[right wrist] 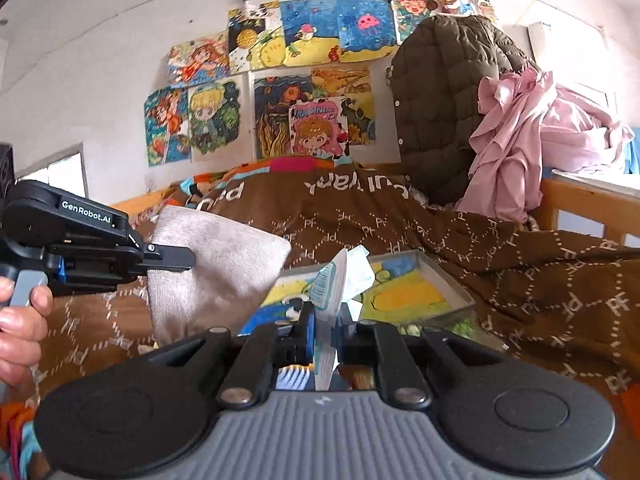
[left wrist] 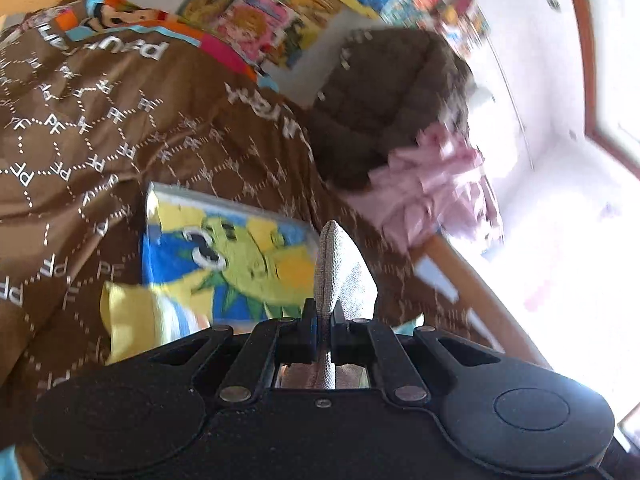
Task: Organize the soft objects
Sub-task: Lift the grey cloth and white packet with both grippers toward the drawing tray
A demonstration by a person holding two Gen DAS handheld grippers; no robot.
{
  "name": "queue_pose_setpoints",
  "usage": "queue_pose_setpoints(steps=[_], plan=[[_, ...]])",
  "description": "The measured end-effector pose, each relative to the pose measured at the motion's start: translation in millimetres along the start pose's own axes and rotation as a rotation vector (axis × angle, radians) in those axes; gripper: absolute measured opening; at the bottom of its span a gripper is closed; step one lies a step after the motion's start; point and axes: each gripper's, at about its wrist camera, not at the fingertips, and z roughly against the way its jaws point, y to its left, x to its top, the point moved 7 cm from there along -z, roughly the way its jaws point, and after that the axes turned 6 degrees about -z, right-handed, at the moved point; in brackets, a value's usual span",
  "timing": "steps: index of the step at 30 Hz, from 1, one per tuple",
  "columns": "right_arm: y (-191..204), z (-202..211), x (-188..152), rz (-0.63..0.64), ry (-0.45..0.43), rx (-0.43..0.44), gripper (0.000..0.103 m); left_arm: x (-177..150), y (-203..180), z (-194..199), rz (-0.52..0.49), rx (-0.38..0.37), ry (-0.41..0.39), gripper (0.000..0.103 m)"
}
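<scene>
My left gripper (left wrist: 323, 312) is shut on the edge of a grey fabric cushion (left wrist: 340, 264), which stands up between its fingers. From the right wrist view that same left gripper (right wrist: 176, 262) holds the beige-grey cushion (right wrist: 216, 268) in the air above the bed, with a person's hand (right wrist: 20, 316) on its handle. Clamped upright in my shut right gripper (right wrist: 325, 320) is a white and blue tissue pack (right wrist: 336, 280), crumpled tissue poking from its top. Both hang over the brown patterned blanket (right wrist: 400, 216).
A colourful painted canvas (right wrist: 400, 292) lies flat on the blanket just ahead of both grippers. A dark quilted jacket (right wrist: 440, 100) and pink cloth (right wrist: 516, 140) are heaped at the bed's right end by a wooden frame (right wrist: 580, 204). Drawings (right wrist: 280, 80) cover the wall.
</scene>
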Motion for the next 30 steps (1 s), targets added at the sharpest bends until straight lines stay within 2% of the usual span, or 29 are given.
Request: queue_pose_setpoints(steps=[9,16,19,24,28,30], plan=[[0,-94,18,-0.106,-0.027,0.044,0.011,63,60,-40,0.128,0.079,-0.212,0.005],[10,-159,5,-0.138,0.056,0.081,0.011,62,121,-77,0.227,0.127,-0.266,0.005],[14,-176,-6,-0.129,0.1,0.077,0.011,51,133,-92,0.229,0.123,-0.241,0.005],[18,-195,-21,-0.133,0.157,0.056,0.011,32,138,-118,0.18,0.111,-0.127,0.005],[17,-208,-31,-0.13,0.201,0.03,0.011,19,142,-131,0.142,0.158,-0.036,0.006],[16,-212,-36,-0.139,0.225,0.022,0.011,15,146,-133,0.129,0.185,-0.015,0.006]])
